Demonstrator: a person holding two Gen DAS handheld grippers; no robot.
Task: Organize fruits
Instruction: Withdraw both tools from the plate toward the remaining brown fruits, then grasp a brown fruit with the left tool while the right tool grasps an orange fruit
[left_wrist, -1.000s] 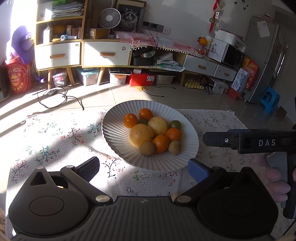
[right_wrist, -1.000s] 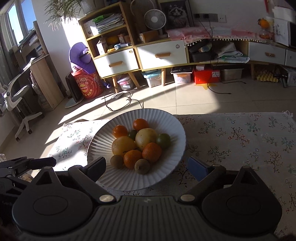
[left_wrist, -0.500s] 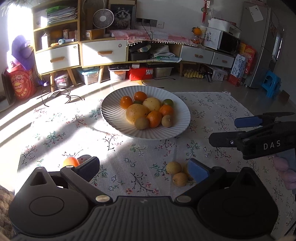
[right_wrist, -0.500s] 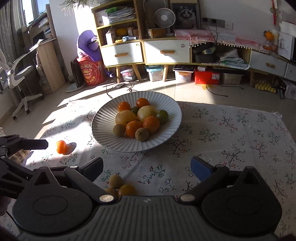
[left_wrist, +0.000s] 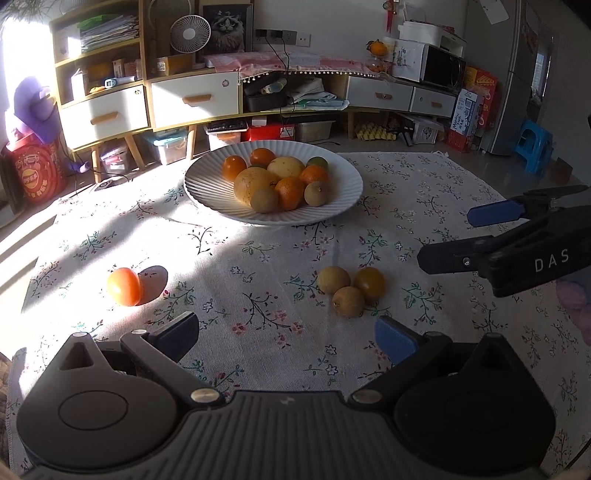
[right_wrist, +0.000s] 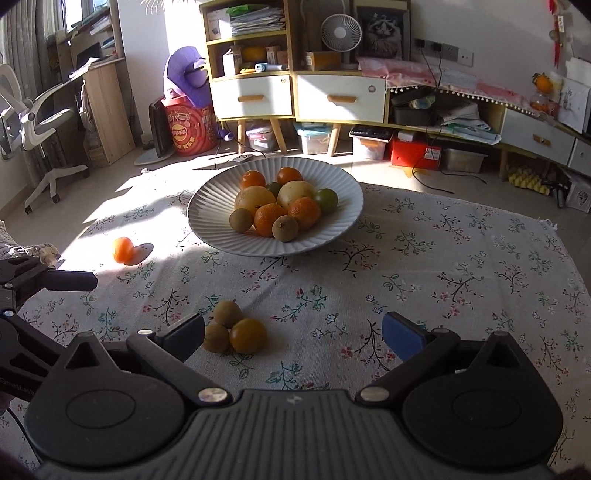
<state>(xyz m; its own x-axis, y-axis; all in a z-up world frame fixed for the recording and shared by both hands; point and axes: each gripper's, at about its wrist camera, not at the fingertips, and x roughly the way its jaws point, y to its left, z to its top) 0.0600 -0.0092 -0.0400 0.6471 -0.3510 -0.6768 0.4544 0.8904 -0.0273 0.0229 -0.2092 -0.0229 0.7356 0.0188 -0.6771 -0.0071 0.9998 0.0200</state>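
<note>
One white ribbed plate (right_wrist: 207, 229), upper centre of frame, holds ten fruits. Loose on the floral tablecloth (right_wrist: 443, 266): one orange tomato (right_wrist: 123, 250) at mid-left; one cluster (right_wrist: 232, 328) of three, two brown fruits and one amber, at lower centre. Left gripper (left_wrist: 286, 334) and right gripper (right_wrist: 293, 334): jaws wide, nothing held; the right's have just been opening.
</note>
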